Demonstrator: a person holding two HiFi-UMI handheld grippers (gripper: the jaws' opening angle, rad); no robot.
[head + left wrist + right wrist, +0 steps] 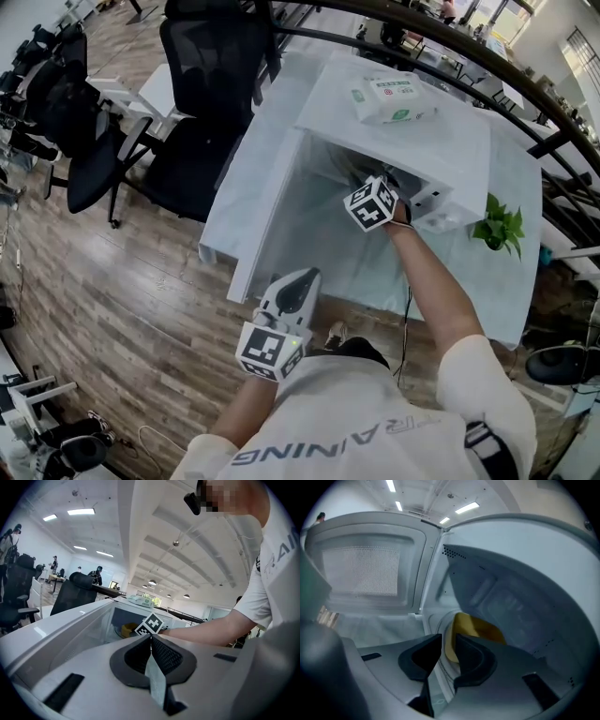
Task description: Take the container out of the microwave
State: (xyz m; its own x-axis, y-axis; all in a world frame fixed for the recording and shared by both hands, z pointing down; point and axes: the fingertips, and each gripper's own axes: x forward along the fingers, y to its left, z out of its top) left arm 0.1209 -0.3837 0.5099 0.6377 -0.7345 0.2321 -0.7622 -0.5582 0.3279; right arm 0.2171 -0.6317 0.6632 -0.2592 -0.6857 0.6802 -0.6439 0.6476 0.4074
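Jaws of the left hand-held gripper (pixel 151 638) are pressed together with nothing between them; it hangs low, close to the person's white shirt, short of the worktop (pixel 375 274), which is draped in white cloth. Right hand-held gripper (pixel 447 640) is extended on an outstretched arm into the cavity of the white microwave oven (pixel 398 141). Its jaws stand a narrow gap apart and grip nothing. Yellow rounded plastic container (pixel 480 630) sits inside the oven on the cavity floor, just beyond the right jaw tips, its near edge showing through the gap. Contact between jaws and container cannot be made out. Microwave door (pixel 365 564) is swung fully open to the left of the cavity. On the oven's top lies a white soft pack of tissues with green print (pixel 391 99). Small green leafy plant (pixel 499 227) stands on the worktop to the right of the oven. Black mesh office chair (pixel 211 94) stands behind the worktop's far left side.
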